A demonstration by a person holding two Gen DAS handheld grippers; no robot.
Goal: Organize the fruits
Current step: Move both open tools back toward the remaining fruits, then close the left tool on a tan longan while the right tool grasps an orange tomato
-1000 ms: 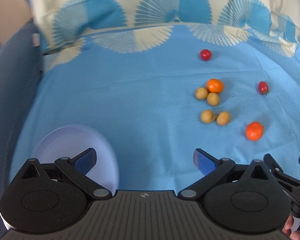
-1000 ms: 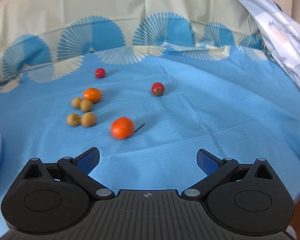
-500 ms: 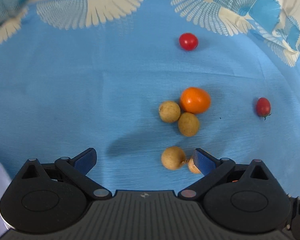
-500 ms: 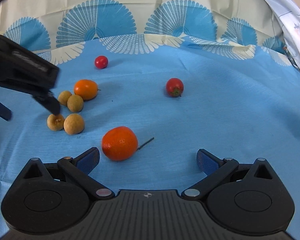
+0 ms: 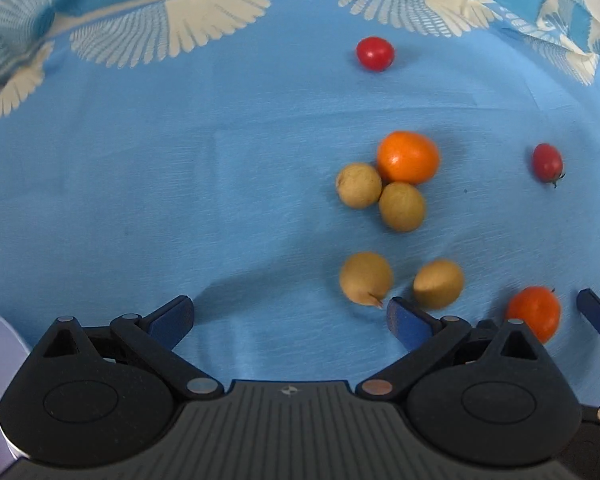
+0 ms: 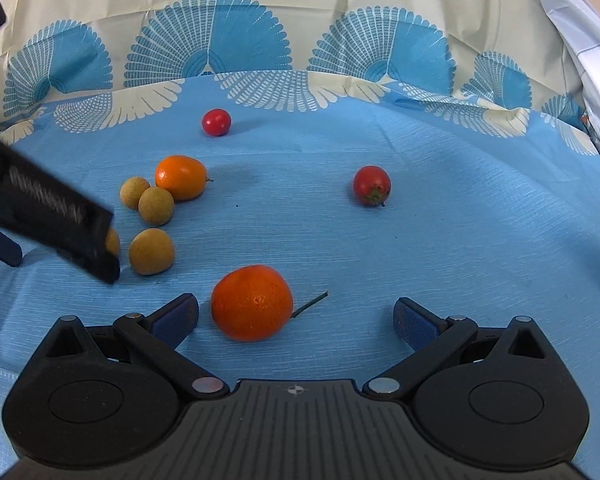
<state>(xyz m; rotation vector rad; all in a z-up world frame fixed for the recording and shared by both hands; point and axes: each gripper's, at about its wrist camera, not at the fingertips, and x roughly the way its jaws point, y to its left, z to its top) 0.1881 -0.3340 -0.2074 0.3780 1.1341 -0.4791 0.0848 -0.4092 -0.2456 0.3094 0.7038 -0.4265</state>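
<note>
The right tool (image 6: 296,316) stands spread around an orange (image 6: 252,302), apparently not touching it.

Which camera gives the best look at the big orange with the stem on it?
The right wrist view: the orange sits whole and sharp between the open right gripper fingers. In the left wrist view it shows only partly, at the lower right edge behind gripper parts.

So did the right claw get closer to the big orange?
Yes. The right claw moved forward toward the big orange, which now sits between its open fingers; the blue cloth's fan border looks nearer too.
</note>
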